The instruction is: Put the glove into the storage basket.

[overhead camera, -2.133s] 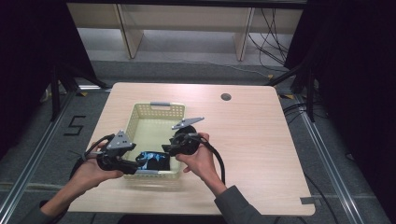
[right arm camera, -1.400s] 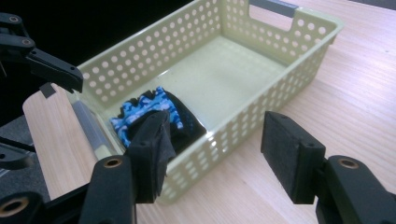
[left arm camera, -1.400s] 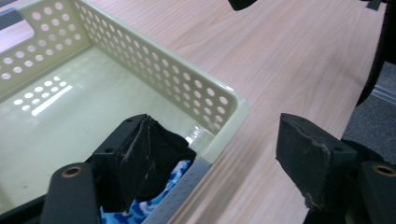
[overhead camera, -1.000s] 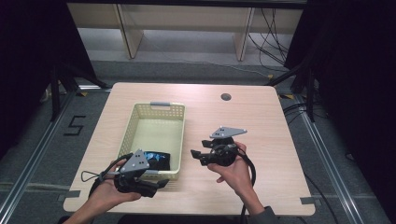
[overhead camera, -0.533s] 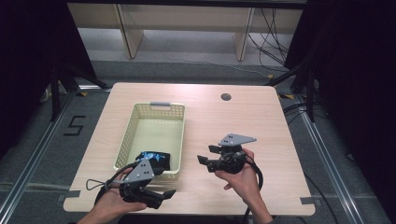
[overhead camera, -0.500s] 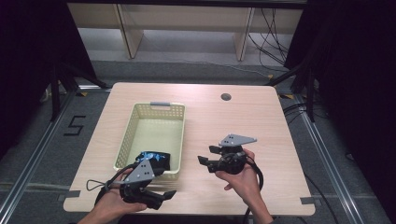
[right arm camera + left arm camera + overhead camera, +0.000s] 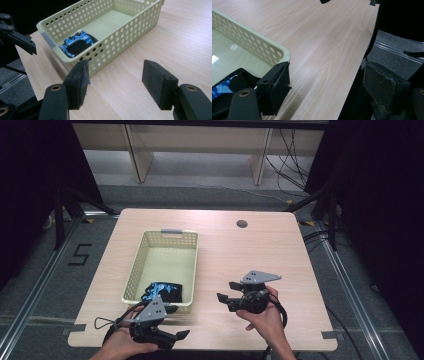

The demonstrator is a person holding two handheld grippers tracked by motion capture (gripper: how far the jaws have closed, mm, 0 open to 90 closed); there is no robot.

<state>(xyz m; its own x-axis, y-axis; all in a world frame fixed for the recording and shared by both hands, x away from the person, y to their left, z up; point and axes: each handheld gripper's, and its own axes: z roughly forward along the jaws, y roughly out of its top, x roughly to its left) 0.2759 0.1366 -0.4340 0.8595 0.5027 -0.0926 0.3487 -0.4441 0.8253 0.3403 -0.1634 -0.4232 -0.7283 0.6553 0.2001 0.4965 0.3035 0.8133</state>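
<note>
Now at end of placement step, by the look of it. Blue-and-black patterned item [image 7: 161,292] lying flat inside cream perforated basket [image 7: 150,246], at near end, against near wall; also seen in right gripper view [image 7: 76,44], resting on basket floor, and touched by nothing.

Left hand-held gripper [image 7: 176,336] low at near edge of desk [image 7: 235,255], just outside basket's near right corner; jaws spread wide, nothing between them (left gripper view: bare wood and desk edge in the gap). Basket corner [image 7: 277,49] just behind one jaw there, apparently not in contact.

Right hand-held gripper [image 7: 226,299] held above desk to right of basket, pointing toward it; jaws spread, empty. Basket side wall [image 7: 117,40] near the left jaw, apart from it.

Small dark round hole [image 7: 242,224] in desk at far side, well apart from the work.

Judged step: deposit done, both tools clear of basket, release complete. No other loose item noted on desk.

Next move, if any: either rest both tools, or re-enter basket from above. Latter calls for lifting over near wall before descending, jaws kept spread, approach square to item since it lies flat and offers little edge to pinch.
</note>
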